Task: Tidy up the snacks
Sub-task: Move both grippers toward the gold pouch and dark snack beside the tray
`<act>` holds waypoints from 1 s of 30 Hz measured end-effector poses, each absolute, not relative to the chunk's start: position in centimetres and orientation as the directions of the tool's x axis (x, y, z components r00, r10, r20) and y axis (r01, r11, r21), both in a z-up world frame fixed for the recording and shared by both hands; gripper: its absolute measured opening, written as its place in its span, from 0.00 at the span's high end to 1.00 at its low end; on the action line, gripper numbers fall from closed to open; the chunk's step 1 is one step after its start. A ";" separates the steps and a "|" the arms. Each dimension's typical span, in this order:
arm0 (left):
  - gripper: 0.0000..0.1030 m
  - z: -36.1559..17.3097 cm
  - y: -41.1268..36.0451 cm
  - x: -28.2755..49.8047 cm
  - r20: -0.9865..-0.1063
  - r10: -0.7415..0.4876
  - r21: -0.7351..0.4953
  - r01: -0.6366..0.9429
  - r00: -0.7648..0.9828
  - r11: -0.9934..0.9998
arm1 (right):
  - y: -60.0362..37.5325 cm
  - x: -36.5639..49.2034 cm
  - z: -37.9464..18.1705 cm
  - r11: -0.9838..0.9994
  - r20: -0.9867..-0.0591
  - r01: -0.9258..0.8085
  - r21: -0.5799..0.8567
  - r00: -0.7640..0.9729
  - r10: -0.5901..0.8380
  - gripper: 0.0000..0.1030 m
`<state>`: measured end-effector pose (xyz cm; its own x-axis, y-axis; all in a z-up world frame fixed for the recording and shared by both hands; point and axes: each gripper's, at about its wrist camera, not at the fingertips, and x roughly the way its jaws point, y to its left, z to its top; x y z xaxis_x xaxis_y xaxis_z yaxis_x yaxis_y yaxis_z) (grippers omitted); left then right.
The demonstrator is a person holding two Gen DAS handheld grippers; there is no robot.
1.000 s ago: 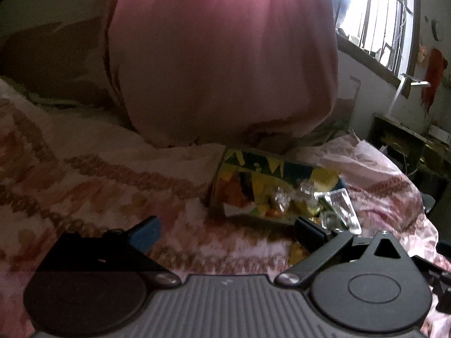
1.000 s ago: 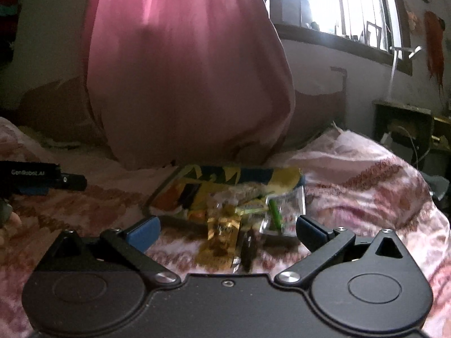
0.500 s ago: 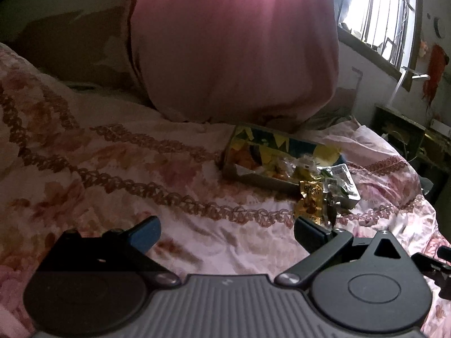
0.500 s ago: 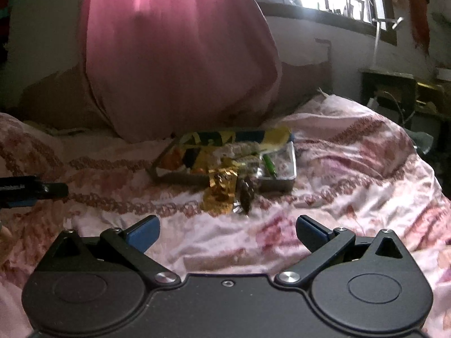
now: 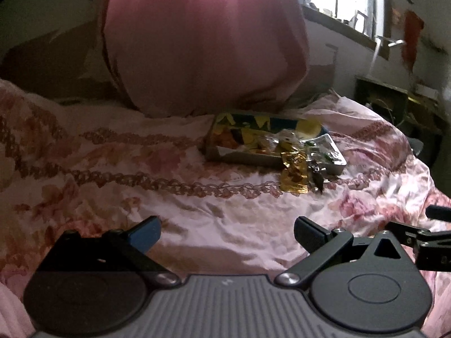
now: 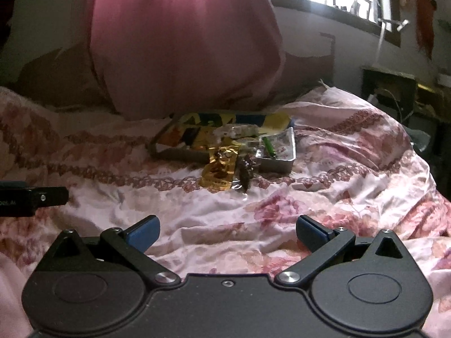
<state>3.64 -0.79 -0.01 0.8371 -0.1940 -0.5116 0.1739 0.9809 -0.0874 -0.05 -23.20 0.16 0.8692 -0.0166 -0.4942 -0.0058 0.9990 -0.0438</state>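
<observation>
Well, my left gripper point(image 5: 227, 232) and right gripper point(image 6: 227, 229) both gape empty over the floral bedspread point(image 6: 282, 202), while far ahead the snack tin point(image 6: 279, 163) sits half-buried under blurred wrappers, a gold packet point(image 6: 218, 173) spilling nearer.

Both views are dim and soft. Daylight blows out the window point(image 5: 352, 0) at one o'clock, glaring white. The bedspread point(image 6: 225, 211) catches patchy highlights. Fisheye bending curves the edges; corners vignette black.
</observation>
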 end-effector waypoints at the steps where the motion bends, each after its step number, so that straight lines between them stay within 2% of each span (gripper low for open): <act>1: 0.00 0.0 -0.9 3.5 -0.511 -0.194 -0.081 0.178 0.837 0.981 | -23.1 0.0 0.1 0.999 -0.496 -0.012 -0.048 0.868 -0.014 0.01; 30: 0.00 -0.9 -1.2 4.7 -0.576 -0.167 -0.062 0.161 0.800 0.985 | -24.6 1.6 -1.1 0.997 -0.542 0.040 0.073 0.840 0.006 0.01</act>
<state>4.74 -1.22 -0.93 0.7999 -0.1670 -0.5764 0.1612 0.9850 -0.0617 1.60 -24.62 -1.09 0.8402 0.0059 -0.5422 0.0400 0.9965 0.0728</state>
